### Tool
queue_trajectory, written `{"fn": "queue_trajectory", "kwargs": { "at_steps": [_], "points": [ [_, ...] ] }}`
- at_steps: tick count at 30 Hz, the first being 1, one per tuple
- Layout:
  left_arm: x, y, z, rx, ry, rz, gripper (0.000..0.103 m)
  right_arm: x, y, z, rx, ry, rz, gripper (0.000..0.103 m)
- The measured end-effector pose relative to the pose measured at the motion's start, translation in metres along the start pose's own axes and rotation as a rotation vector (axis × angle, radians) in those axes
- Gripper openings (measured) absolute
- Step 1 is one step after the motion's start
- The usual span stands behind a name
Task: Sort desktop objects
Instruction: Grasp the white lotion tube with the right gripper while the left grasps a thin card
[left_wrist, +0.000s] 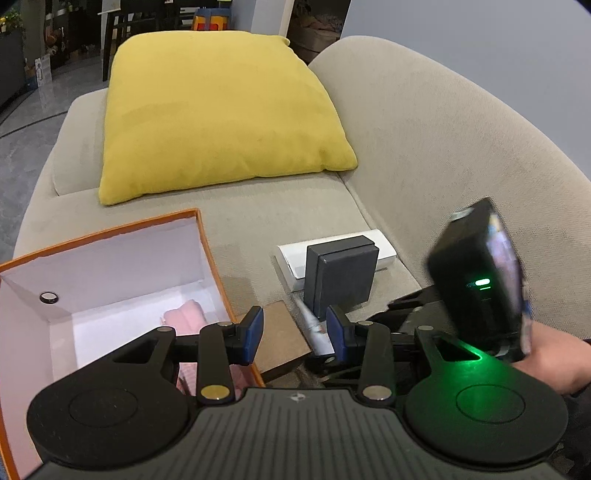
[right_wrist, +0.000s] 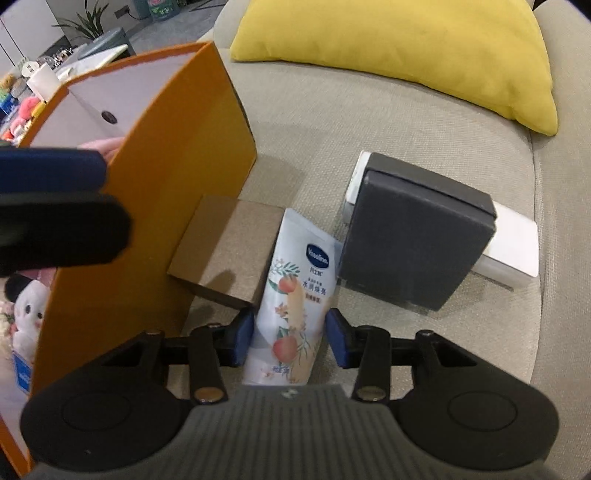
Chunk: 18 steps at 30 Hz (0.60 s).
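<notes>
Lotion tube (right_wrist: 291, 299) flat on sofa seat (right_wrist: 369, 122), btwn brown card box (right_wrist: 229, 251) and dark grey box (right_wrist: 413, 236). Right gripper (right_wrist: 290, 338) straddling tube's lower body; pads just beside its sides, contact unclear, so cannot tell if gripped. Left gripper (left_wrist: 295, 334) open, empty, over orange box (left_wrist: 207, 240) rim w/ pink cloth (left_wrist: 184, 314) inside.
</notes>
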<state>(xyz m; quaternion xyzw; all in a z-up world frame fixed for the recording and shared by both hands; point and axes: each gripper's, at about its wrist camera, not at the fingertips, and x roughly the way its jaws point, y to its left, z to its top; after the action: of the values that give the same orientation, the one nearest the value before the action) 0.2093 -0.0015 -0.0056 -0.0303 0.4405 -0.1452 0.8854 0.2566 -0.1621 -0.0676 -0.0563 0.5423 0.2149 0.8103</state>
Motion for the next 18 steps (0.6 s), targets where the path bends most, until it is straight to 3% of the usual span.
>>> {"fn": "queue_trajectory", "kwargs": {
  "at_steps": [4,9,18],
  "points": [
    [0.005,-0.006,0.003,-0.008,0.012,-0.021,0.043,-0.017,-0.014,-0.008,0.037,-0.021,0.013,0.025],
    [0.011,-0.015,0.006,-0.039,0.04,-0.066,0.043,-0.036,-0.024,-0.026,0.047,-0.053,0.028,0.024],
    [0.029,-0.016,0.011,-0.216,0.145,-0.155,0.043,-0.061,-0.003,-0.052,-0.075,-0.142,-0.004,0.023]
  ]
}}
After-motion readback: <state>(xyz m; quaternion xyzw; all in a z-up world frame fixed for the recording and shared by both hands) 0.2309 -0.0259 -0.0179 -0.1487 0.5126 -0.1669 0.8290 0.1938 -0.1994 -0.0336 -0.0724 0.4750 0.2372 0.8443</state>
